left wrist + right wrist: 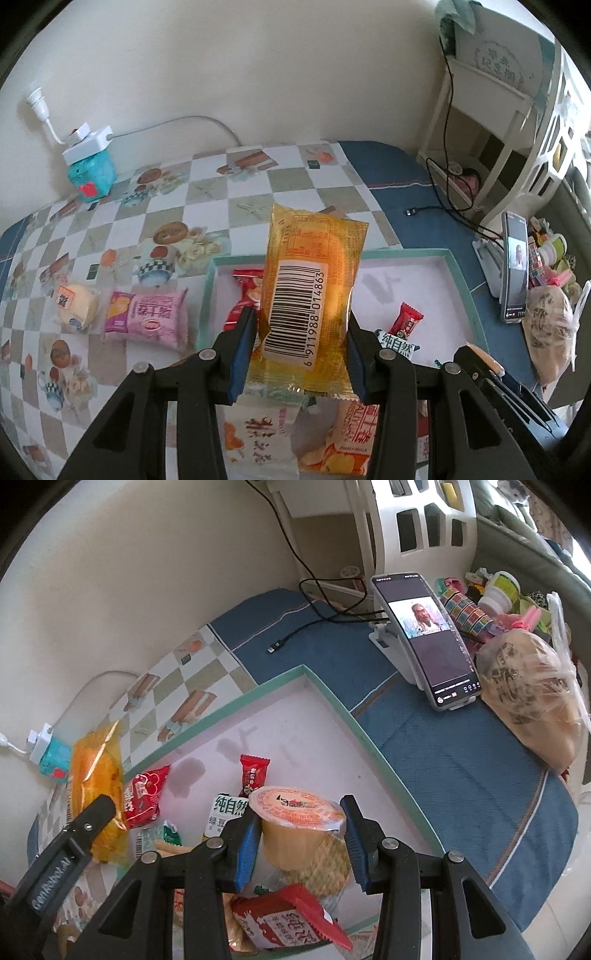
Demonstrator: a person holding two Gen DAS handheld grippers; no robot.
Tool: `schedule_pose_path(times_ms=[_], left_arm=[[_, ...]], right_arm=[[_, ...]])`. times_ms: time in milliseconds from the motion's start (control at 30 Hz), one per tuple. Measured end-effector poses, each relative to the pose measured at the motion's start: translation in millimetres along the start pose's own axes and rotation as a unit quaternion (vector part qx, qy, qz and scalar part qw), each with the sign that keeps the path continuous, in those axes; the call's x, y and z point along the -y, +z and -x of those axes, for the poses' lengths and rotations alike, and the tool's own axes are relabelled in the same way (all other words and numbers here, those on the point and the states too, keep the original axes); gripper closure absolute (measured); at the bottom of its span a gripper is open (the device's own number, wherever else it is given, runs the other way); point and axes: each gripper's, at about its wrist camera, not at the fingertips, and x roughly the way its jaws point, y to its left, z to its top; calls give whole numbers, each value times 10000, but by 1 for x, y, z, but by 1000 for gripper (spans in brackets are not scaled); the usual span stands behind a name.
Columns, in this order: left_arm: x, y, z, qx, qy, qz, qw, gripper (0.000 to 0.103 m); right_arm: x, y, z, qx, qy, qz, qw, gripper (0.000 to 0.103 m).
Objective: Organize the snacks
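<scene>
My left gripper [301,325] is shut on an orange snack packet [310,291] with a barcode, held upright above the near left part of the green-rimmed tray [469,295]. My right gripper [299,819] is shut on an orange jelly cup [295,823], hanging over the tray [332,698] near its front. In the right wrist view the left gripper [99,808] and its orange packet [96,775] show at the left. Several wrapped snacks lie in the tray: a red packet [142,794], a small red candy [253,771], a white-green packet [227,810].
A pink packet [146,317] and a pale round cake [75,304] lie on the checkered cloth left of the tray. A teal box with a power strip [90,166] stands by the wall. A phone on a stand [424,635], a charging cable [291,638] and a bagged bundle [532,698] sit to the right.
</scene>
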Motion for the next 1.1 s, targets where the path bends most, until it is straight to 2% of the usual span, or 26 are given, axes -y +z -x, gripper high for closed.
schedule_pose_path(times_ms=[333, 700, 733, 800, 867, 933, 1100], left_arm=[[18, -2, -21, -28, -45, -225, 9997, 57], [15, -1, -22, -145, -36, -183, 9997, 53], [14, 0, -20, -128, -15, -181, 9998, 51], [11, 1, -16, -100, -17, -167, 9998, 42], [8, 3, -13, -79, 34, -121, 9999, 41], [4, 5, -11, -96, 110, -77, 9999, 40], [-18, 6, -14, -445, 409, 224, 9979, 26]], right_arm=[[-1, 3, -11, -62, -123, 84, 9999, 58], [-5, 0, -21, -298, -196, 161, 9992, 57], [-5, 0, -22, -317, -213, 165, 9991, 55], [-5, -1, -23, -346, -273, 167, 9989, 46], [-5, -1, -22, -357, -289, 178, 9988, 40], [-6, -1, -23, -373, -320, 193, 9986, 38], [-8, -2, -24, -428, -424, 258, 9978, 20]])
